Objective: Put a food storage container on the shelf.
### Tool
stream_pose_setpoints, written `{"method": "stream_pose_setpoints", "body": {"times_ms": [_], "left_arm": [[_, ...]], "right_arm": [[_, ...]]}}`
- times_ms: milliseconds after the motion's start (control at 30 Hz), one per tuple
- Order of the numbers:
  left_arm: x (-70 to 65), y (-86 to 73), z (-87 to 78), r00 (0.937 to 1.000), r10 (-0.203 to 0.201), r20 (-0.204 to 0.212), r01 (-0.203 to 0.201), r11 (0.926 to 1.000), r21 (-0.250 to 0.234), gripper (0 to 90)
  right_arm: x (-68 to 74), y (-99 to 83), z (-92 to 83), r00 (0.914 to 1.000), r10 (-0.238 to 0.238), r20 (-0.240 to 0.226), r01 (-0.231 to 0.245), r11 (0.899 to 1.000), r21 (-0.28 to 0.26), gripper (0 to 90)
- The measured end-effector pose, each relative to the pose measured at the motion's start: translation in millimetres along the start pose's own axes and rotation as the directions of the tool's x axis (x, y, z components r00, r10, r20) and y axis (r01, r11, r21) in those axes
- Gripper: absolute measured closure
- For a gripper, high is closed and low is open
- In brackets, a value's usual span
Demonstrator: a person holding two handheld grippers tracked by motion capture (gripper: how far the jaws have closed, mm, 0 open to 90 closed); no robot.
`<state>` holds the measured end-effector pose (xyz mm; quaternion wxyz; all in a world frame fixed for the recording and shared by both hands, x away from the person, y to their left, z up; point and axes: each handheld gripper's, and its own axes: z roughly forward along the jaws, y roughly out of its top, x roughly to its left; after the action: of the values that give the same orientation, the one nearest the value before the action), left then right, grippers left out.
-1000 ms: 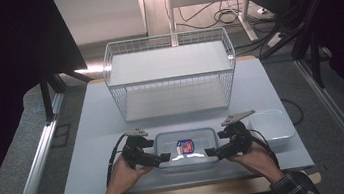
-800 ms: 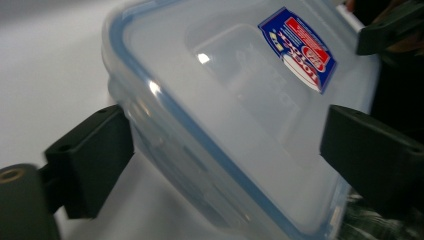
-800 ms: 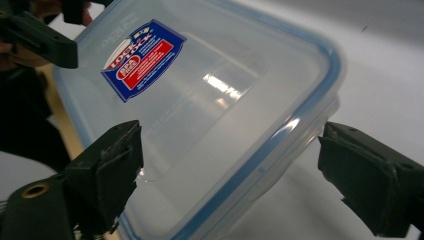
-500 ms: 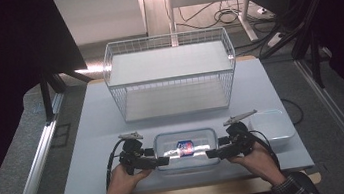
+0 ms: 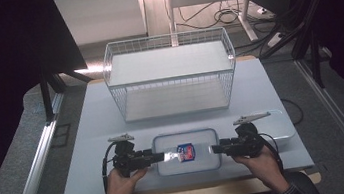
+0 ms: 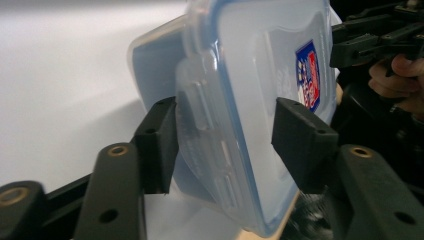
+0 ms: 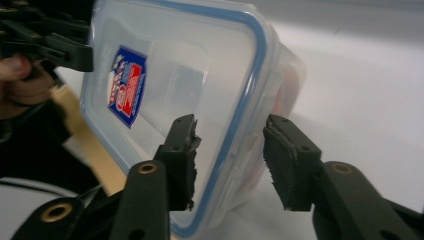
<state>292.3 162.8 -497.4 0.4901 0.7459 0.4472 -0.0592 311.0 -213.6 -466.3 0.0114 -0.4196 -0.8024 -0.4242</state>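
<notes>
At the table's near edge, both grippers [image 5: 158,156] [image 5: 215,148] have spread off the container [image 5: 185,151].

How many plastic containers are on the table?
2: a lidded container at the near edge between the two grippers, and a second container to its right, by the right hand.

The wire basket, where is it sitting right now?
In the high view the wire basket stands at the far middle of the table, beyond the lidded container that lies between the two grippers.
</notes>
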Motion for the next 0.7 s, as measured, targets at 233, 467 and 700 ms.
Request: {"method": "stream_pose_setpoints", "body": {"times_ms": [233,467,700], "left_arm": [[3.9,-1.5,0.1,0.9995,0.031,0.008,-0.031,0.9991,-0.029,49.4],[8.7,-3.6,-1.8,0.9993,0.024,0.029,-0.023,0.9995,-0.022,50.5],[8.8,-3.9,-2.1,0.9983,0.051,0.028,-0.051,0.9985,-0.019,50.3]], "right_arm": [[-0.8,-0.3,0.7,0.9984,-0.051,0.025,0.052,0.998,-0.021,57.7],[-13.9,0.7,12.0,0.9981,-0.034,-0.051,0.033,0.999,-0.022,51.1],[-20.5,3.4,12.8,0.9961,-0.018,-0.086,0.018,1.000,-0.002,50.3]]}}
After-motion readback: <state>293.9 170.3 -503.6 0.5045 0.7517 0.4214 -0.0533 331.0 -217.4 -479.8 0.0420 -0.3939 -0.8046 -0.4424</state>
